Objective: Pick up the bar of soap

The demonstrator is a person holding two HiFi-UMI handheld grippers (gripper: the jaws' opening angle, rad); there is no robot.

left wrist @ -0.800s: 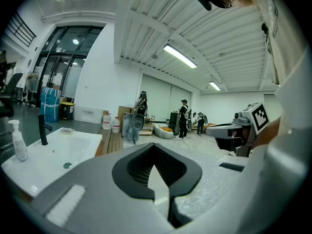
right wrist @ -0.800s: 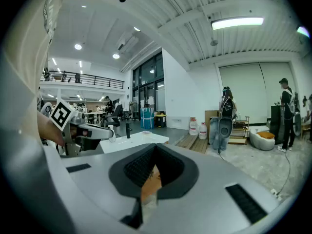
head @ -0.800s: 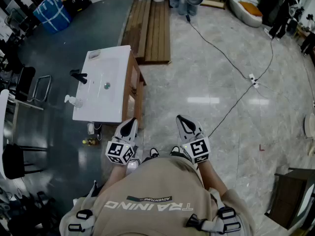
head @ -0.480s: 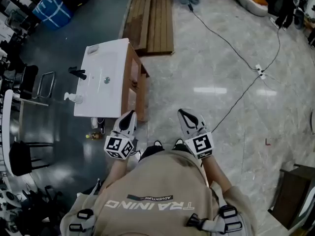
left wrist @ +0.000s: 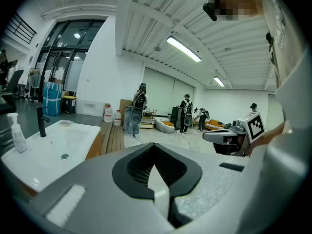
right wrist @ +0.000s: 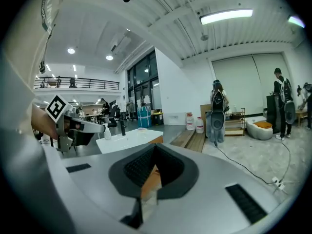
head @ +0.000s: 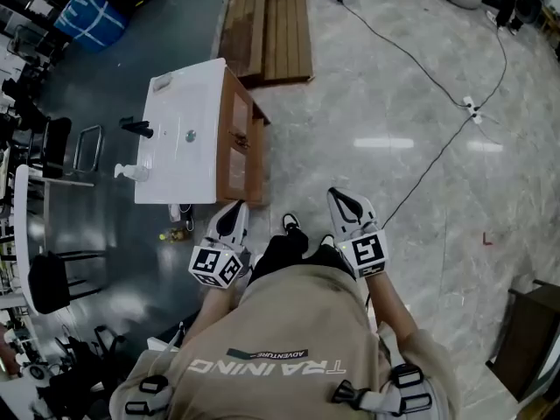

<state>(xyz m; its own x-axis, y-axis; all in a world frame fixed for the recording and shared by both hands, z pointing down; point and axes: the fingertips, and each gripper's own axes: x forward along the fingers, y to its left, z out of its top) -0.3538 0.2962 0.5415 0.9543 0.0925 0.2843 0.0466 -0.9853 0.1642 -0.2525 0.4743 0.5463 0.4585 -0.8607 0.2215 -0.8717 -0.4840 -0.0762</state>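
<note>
The bar of soap point(head: 162, 83) lies small and pale on the far left corner of the white sink top point(head: 203, 103), which sits on a wooden stand. In the left gripper view the soap point(left wrist: 65, 123) shows beyond the black faucet point(left wrist: 42, 121). My left gripper point(head: 235, 210) hangs in the air beside the sink's near right corner, shut and empty. My right gripper point(head: 338, 196) is held over the floor further right, also shut with nothing in it. Both are far from the soap.
A clear pump bottle point(head: 129, 171) and a black faucet point(head: 137, 129) stand on the sink's left side. Wooden planks point(head: 267, 20) lie beyond it, and a cable point(head: 429, 77) runs across the marble floor. Chairs point(head: 48, 278) stand to the left. People point(left wrist: 186, 113) stand far off.
The person has stepped forward, one leg now showing between the grippers. The view has shifted toward the sink. Both grippers have stayed shut and level in front of the body.
</note>
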